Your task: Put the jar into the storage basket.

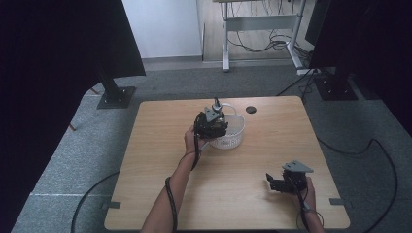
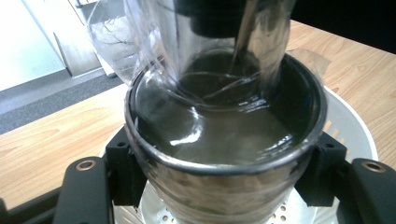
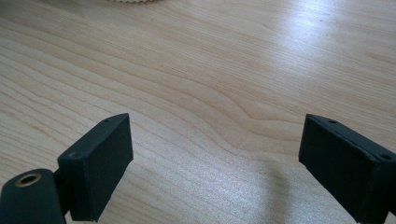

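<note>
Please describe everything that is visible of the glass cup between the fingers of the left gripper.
The glass cup is round, clear and dark-tinted, with a thick shiny rim. It stands upright, mouth up, over the white perforated basket. Crumpled clear plastic film rises out of its mouth. The black fingers of the left gripper sit against its two sides. Its base is hidden.

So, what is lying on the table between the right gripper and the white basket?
Nothing: in the high view the wood between the right gripper and the white basket is bare. The right gripper view shows plain table ahead of its open jaws.
</note>
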`<state>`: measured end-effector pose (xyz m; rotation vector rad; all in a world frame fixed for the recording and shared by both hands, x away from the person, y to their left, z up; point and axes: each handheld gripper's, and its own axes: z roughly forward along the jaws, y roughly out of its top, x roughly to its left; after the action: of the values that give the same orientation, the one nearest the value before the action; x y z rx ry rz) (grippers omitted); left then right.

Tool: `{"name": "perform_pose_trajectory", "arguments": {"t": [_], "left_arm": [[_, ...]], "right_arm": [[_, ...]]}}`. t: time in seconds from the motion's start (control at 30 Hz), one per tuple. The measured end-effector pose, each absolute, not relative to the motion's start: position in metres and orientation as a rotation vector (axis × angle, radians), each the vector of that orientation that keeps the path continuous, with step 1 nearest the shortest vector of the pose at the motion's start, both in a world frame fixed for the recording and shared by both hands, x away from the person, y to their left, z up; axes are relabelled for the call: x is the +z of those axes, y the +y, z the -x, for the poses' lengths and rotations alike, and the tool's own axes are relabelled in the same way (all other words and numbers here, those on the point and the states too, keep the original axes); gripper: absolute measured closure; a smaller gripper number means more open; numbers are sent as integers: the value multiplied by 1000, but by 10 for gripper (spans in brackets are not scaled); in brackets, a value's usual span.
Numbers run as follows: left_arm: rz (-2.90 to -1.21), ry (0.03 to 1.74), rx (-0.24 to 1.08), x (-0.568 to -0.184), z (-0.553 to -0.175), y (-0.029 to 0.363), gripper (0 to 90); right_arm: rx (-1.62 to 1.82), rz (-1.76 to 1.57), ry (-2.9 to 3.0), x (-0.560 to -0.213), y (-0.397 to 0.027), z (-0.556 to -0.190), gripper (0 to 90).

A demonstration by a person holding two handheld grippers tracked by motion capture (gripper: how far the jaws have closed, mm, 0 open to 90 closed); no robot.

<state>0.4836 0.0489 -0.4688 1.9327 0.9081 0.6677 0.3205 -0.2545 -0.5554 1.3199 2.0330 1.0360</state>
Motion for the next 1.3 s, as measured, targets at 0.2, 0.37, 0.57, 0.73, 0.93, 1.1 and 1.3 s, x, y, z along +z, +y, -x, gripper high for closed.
{"name": "perform_pose_trajectory", "arguments": {"t": [0.2,0.37,0.57,0.73,0.93,1.1,1.3], "left_arm": [[-1952,890,649,-469,-482,48,225],[-1947,862,650,-464,-474,49,122],[-1933,857,660,-464,-465,56,100],[-1927,841,669,-463,-458,61,90],[-1958,811,674,-459,-450,69,100],[-1965,801,709,-458,-439,77,101],[-1940,796,708,-458,-423,91,101]], "right_arm": [[1041,-1324,2029,-555,-255,-320,91],[1039,-1318,2030,-555,-254,-320,91],[1034,-1318,2033,-555,-254,-319,91],[1032,-1321,2031,-555,-254,-319,90],[1025,-1320,2029,-555,-253,-319,90],[1023,-1320,2030,-555,-253,-319,90],[1022,-1323,2029,-555,-253,-319,90]]}}
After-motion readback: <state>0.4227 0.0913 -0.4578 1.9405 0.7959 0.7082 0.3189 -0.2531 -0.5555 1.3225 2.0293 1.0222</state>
